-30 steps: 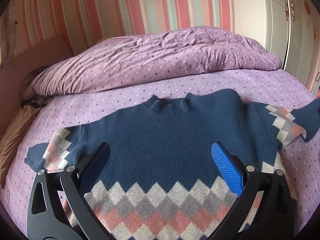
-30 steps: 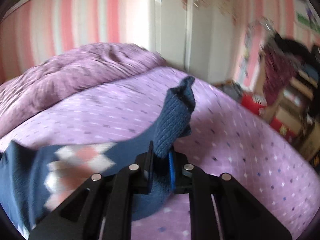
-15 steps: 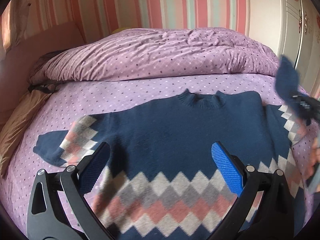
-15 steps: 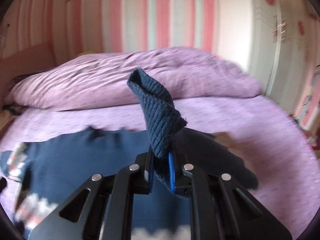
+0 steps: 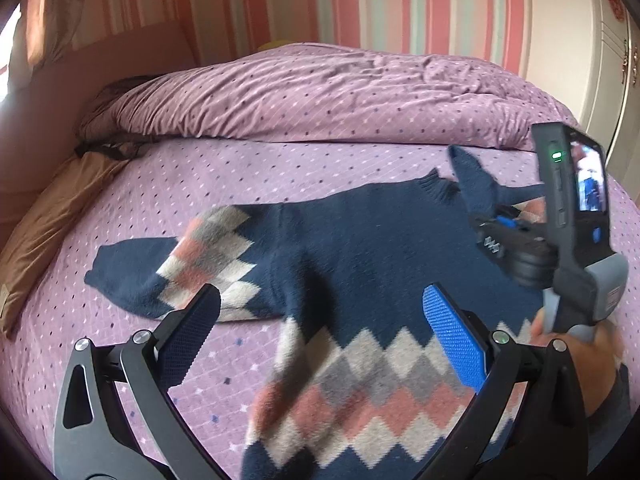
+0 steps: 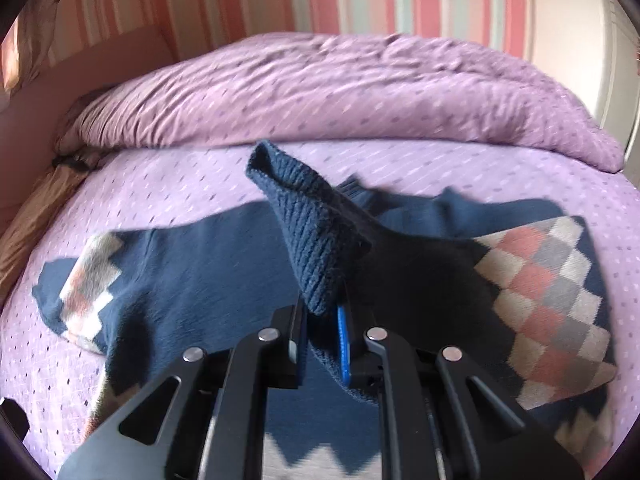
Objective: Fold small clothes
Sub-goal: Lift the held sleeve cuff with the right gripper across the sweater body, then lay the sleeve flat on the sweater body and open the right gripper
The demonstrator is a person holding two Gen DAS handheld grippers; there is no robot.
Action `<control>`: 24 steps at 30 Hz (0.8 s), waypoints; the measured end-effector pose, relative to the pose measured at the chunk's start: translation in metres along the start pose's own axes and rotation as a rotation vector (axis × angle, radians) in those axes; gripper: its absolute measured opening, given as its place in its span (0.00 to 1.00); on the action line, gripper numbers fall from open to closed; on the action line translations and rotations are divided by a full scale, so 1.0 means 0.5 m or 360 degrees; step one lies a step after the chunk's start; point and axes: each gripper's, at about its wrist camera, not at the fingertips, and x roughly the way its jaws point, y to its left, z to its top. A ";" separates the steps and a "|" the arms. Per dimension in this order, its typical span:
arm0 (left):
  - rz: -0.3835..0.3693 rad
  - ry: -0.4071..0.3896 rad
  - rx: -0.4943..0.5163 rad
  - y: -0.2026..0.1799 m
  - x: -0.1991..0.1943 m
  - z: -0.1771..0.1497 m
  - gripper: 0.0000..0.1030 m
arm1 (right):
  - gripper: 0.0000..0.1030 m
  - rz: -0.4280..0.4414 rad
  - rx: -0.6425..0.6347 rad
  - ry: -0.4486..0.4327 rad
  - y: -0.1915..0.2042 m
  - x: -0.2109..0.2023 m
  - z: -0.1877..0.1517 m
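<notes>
The right gripper (image 6: pixel 322 336) was clamped on the sweater's (image 5: pixel 360 248) ribbed cuff (image 6: pixel 308 236), holding that sleeve above the chest for an inward fold; the left gripper (image 5: pixel 320 332) hung wide open over the bed (image 5: pixel 160 168)

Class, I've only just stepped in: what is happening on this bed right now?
A person with a gripper in each hand is folding a navy sweater spread on the purple bed. The right gripper is shut on the ribbed cuff of one sleeve and holds it above the sweater's body, so that sleeve is folding inward. The left gripper is open and holds nothing, above the sweater's lower half. The other sleeve lies flat, stretched out to the side.
</notes>
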 end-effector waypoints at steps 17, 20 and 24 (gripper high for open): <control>0.0130 -0.0024 -0.0010 0.073 -0.007 -0.010 0.97 | 0.42 -0.0074 -0.0184 0.0249 0.163 0.124 -0.051; 0.0135 -0.0036 -0.0023 0.081 -0.013 -0.009 0.97 | 0.69 0.0020 -0.0231 0.0149 0.166 0.082 -0.058; 0.0135 -0.0037 -0.0055 0.091 -0.013 -0.007 0.97 | 0.67 0.0018 -0.0322 0.0002 0.144 0.011 -0.066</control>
